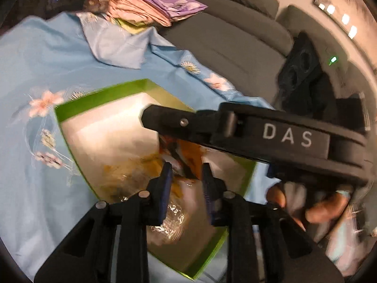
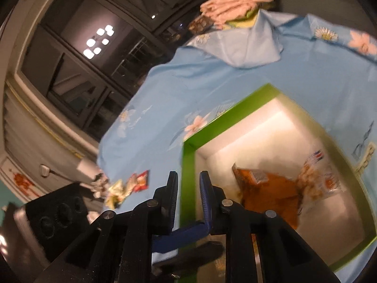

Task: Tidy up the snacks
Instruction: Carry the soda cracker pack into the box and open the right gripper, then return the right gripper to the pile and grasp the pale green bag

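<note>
Both claws hang empty, left claw (image 1: 186,176) part-open, right claw (image 2: 188,184) narrow; snack packets (image 2: 271,188) below in green box (image 2: 188,165) look light, crinkly: pinch an edge.

Folded cloths (image 1: 150,7) on blue floral tablecloth (image 1: 47,59); perhaps a sofa (image 1: 235,35) behind.

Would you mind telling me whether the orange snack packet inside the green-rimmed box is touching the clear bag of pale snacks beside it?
Touching: in the right wrist view the orange snack packet overlaps the clear bag, with no gap.
</note>
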The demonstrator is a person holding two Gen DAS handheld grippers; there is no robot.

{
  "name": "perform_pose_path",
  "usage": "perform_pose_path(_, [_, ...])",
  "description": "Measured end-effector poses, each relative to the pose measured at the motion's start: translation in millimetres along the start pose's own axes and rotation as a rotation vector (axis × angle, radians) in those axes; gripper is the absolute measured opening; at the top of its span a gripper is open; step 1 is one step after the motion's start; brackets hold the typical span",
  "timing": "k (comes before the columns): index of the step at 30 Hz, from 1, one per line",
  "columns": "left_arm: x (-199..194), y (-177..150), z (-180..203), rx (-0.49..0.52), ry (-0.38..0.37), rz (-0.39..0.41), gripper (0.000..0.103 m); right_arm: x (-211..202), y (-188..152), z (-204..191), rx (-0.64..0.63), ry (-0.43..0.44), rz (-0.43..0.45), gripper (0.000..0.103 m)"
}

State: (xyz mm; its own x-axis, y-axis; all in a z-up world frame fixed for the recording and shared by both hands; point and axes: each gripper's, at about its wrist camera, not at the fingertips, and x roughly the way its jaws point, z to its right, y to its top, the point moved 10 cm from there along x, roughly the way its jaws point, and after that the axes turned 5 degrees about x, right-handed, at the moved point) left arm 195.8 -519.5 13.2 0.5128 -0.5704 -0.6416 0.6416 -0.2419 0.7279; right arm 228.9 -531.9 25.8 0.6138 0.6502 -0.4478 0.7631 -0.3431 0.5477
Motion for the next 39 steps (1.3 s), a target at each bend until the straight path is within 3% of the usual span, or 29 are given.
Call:
perform_pose_path(1, [2.5,-0.3,-5.0,0.005,0.047,-0.005,0.048,-0.6,0.8,4.2,0.008,-0.030,0.013,0.023])
perform_pose_path(3, [0.4,-0.4,-17.5,-0.015,0.107,0.012,0.083,-1.0,2.8,14.0,0.040,-0.059,0.017,0.023])
perform_pose_path(4, [-3.3,-1.1,-24.4,-0.040,0.116,0.031,0.093,-2.0,3.4,18.4,0.065,-0.065,0.017,0.024])
perform_pose_path(5, [-8.9,-1.1,-34.2,-0.082,0.125,0.057,0.103,-3.4,5.0,23.5,0.090,-0.070,0.021,0.033])
perform_pose_path(6, [-15.6,-1.2,-44.5,-0.132,0.128,0.083,0.103,-4.6,6.4,27.4,0.111,-0.077,0.029,0.040])
perform_pose_path(8, [-23.5,-2.3,-57.1,-0.197,0.125,0.096,0.102,-8.6,7.5,33.3,0.140,-0.098,0.048,0.069])
perform_pose_path(14, [-49.5,-10.8,-80.6,-0.213,0.211,0.120,0.103,-11.3,7.6,22.1,0.175,-0.038,0.060,0.083])
perform_pose_path(21, [-102.5,-36.0,-115.2,-0.196,0.333,0.146,0.103,16.7,-7.9,-20.4,0.080,-0.022,-0.003,0.084])
perform_pose_path(27, [-162.7,-75.8,-161.5,-0.222,0.455,0.153,0.102,55.1,-43.6,-76.2,-0.015,0.051,-0.115,0.085])
perform_pose_path(34, [-234.7,-121.0,-210.1,-0.252,0.618,0.223,0.103,113.0,-85.7,-134.9,-0.081,0.078,-0.207,0.085])
perform_pose_path(39, [-268.0,-147.0,-248.2,-0.376,0.682,0.244,0.103,168.2,-108.9,-179.6,-0.151,0.080,-0.300,0.085])
